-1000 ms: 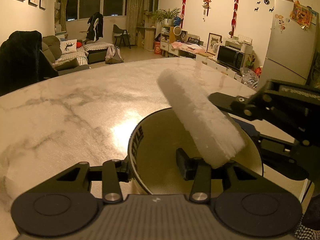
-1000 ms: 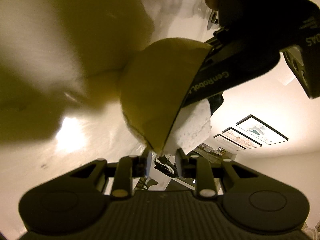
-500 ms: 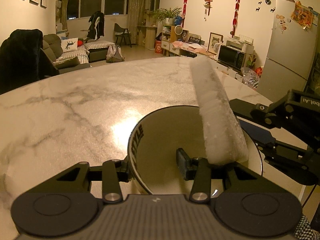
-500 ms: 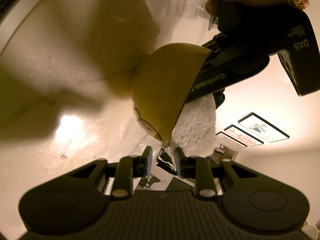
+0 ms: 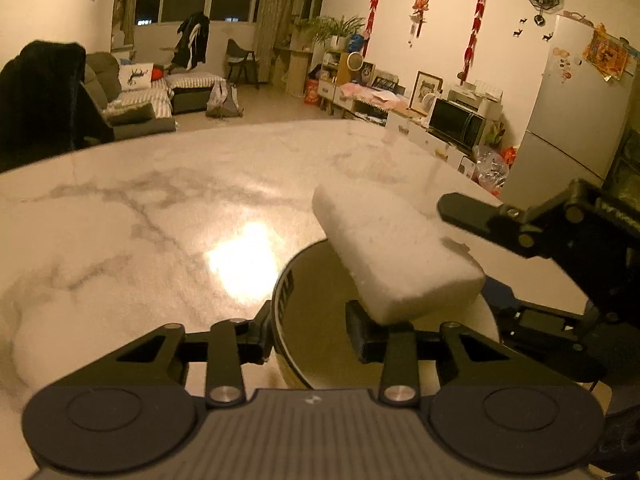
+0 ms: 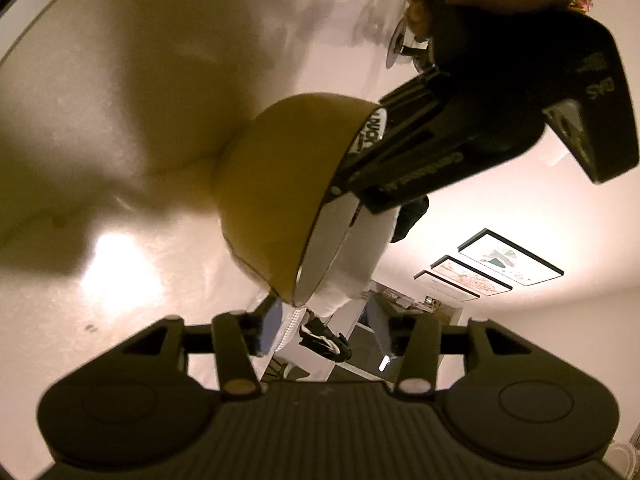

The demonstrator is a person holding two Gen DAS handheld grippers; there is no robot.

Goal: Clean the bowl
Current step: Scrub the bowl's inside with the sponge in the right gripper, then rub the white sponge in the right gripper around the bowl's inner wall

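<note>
**Bowl held at the rim, sponge across its mouth**

A marble table (image 5: pixel 140 208) fills the foreground under warm lamp glare; behind it lie a sofa (image 5: pixel 132 100), a microwave (image 5: pixel 456 124) and a fridge (image 5: pixel 576 120). The left gripper (image 5: pixel 312 332) straddles the rim of the bowl (image 5: pixel 320 320), jaws closing on it. The right gripper (image 6: pixel 320 330) is opening, the white sponge (image 5: pixel 396 256) between its fingers; whether they touch it is unclear. The sponge hides much of the bowl
</note>
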